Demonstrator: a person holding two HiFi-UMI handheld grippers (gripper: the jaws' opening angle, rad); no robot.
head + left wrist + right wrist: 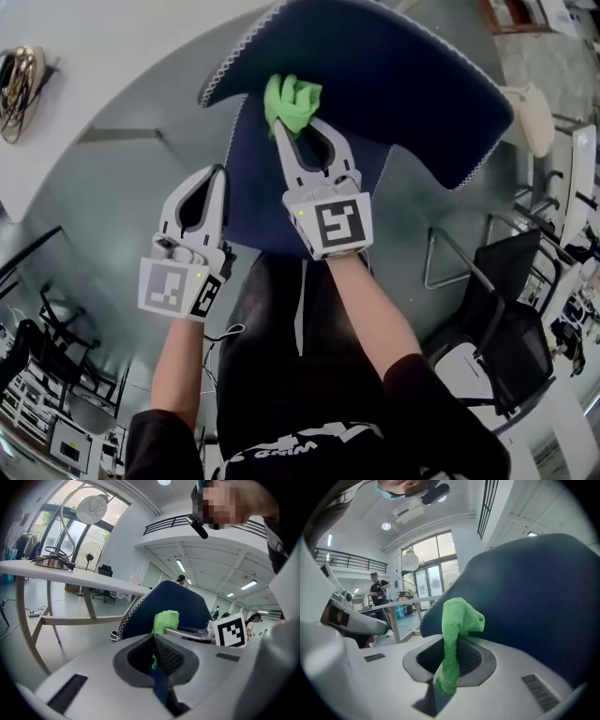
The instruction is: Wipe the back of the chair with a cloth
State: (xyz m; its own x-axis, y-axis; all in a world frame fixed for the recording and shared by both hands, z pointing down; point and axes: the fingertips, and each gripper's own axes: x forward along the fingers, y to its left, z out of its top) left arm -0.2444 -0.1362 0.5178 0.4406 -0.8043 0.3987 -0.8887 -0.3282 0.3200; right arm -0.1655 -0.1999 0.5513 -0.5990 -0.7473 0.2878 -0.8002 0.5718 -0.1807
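Right hand-held gripper (298, 129) is clenched on the green cloth (292, 101) at upper centre of the head view. The cloth sits against the navy chair back (394, 66). Left hand-held gripper (221, 174), lower left, has its 2 jaws closed together and empty, just beside the chair's edge.

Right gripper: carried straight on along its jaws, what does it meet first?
The green cloth clamped in the right gripper would press into the navy chair back just ahead. Whether they already touch is unclear.
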